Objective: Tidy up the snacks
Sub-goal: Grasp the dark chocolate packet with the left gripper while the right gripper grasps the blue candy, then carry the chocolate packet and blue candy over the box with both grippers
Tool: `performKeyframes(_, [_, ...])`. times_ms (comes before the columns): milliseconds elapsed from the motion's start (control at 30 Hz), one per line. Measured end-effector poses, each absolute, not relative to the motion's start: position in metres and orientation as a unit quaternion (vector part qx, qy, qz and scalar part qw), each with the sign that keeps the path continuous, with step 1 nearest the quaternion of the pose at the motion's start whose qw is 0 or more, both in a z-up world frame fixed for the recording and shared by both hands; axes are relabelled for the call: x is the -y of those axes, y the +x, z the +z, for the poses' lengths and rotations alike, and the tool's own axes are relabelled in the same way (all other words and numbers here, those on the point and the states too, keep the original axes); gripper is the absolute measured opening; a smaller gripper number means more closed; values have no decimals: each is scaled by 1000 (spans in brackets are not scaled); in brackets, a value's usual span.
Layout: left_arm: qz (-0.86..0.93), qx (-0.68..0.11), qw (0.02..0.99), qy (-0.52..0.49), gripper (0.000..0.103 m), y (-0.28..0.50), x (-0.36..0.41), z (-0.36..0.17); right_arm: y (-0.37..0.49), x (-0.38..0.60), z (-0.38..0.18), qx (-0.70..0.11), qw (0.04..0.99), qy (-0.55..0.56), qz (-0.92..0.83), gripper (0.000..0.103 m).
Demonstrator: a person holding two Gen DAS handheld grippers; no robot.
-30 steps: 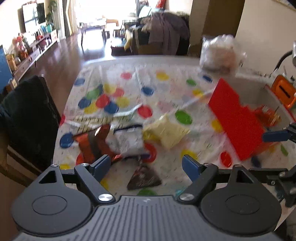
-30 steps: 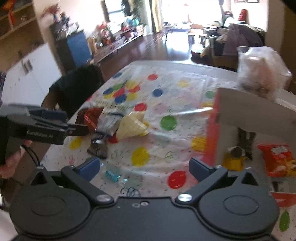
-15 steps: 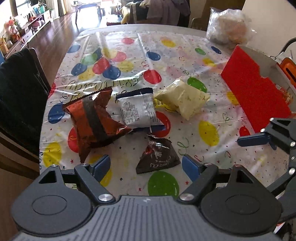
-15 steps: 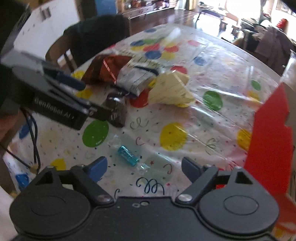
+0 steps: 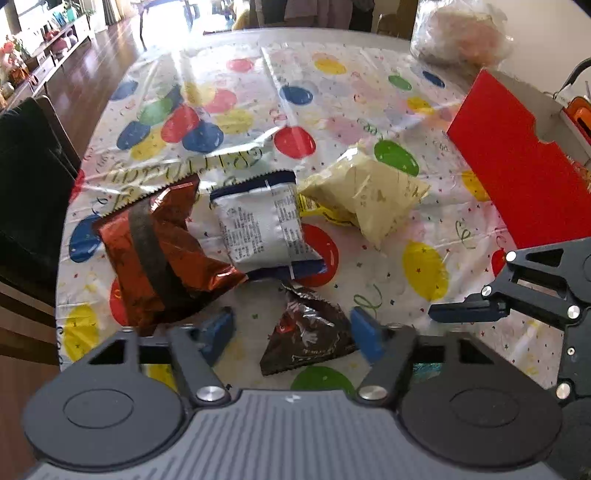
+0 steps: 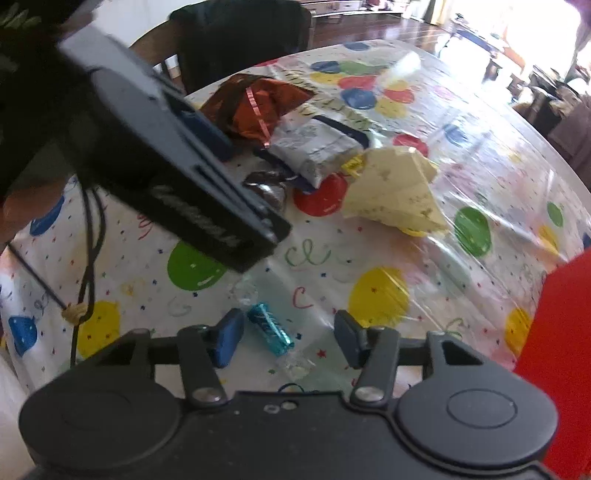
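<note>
My left gripper (image 5: 291,332) points down at the balloon-print tablecloth (image 5: 369,92). Its jaws are closing around a dark brown triangular snack packet (image 5: 306,332), and a gap still shows at the left pad. The jaws of my right gripper (image 6: 288,336) are also closing. A small teal wrapped candy (image 6: 267,328) lies between them, close to the left pad and not squeezed. Further back lie a red-brown foil packet (image 5: 155,251), a white and navy packet (image 5: 262,229) and a pale yellow packet (image 5: 365,195).
A red open box (image 5: 517,170) stands at the right, with a clear bag of food (image 5: 458,33) behind it. A black chair (image 5: 29,184) sits past the table's left edge. In the right wrist view the left gripper's body (image 6: 184,166) crosses in front of the packets.
Both grippers have come down closer to the table and their jaws have narrowed. The left one now brackets the dark packet, and the right one brackets the teal candy.
</note>
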State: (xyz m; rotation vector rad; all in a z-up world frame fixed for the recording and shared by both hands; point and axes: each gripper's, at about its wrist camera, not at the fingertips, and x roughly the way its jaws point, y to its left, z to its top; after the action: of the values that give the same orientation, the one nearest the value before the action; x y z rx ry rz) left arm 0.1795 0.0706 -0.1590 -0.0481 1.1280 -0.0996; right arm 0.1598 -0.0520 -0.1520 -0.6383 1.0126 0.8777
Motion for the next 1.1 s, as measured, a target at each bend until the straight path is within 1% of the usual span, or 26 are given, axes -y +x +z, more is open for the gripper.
performKeyframes(33, [-48,-536,843,-24,62,180,-71,-160,160,52,-152,-460,735,-294,404,48])
performKeyframes(100, [-52,-537,842,-26,56,182,-71,-161,159,52,-151,-459,730,-295,411,42])
performKeyframes(200, [-53,-536,842,-27,49,183,-71,-162,157,52,-151,-458,728,-294,416,37])
performKeyframes(267, [-56,-536,842,-29,38,183,-71,-161,156,53,-150,-459,726,-291,422,31])
performKeyframes(333, [-55,-537,841,-30,36,183,-70,-160,155,53,-150,-458,727,-287,423,27])
performKeyframes(367, [-55,-536,842,-31,35,183,-70,-160,155,53,-150,-459,728,-283,423,22])
performKeyframes(400, [-53,-536,842,-33,34,182,-70,-160,155,54,-149,-459,730,-278,422,18])
performKeyframes(500, [-48,-536,842,-40,33,180,-72,-159,158,59,-149,-466,741,-258,409,12])
performKeyframes(700, [-34,-537,841,-58,32,174,-77,-157,163,78,-139,-473,766,-200,386,9])
performKeyframes(933, [-23,-527,846,-81,32,161,-80,-143,160,107,-120,-467,791,-145,368,9])
performKeyframes(1100, [-17,-519,850,-87,32,153,-79,-133,155,116,-116,-461,787,-156,380,10])
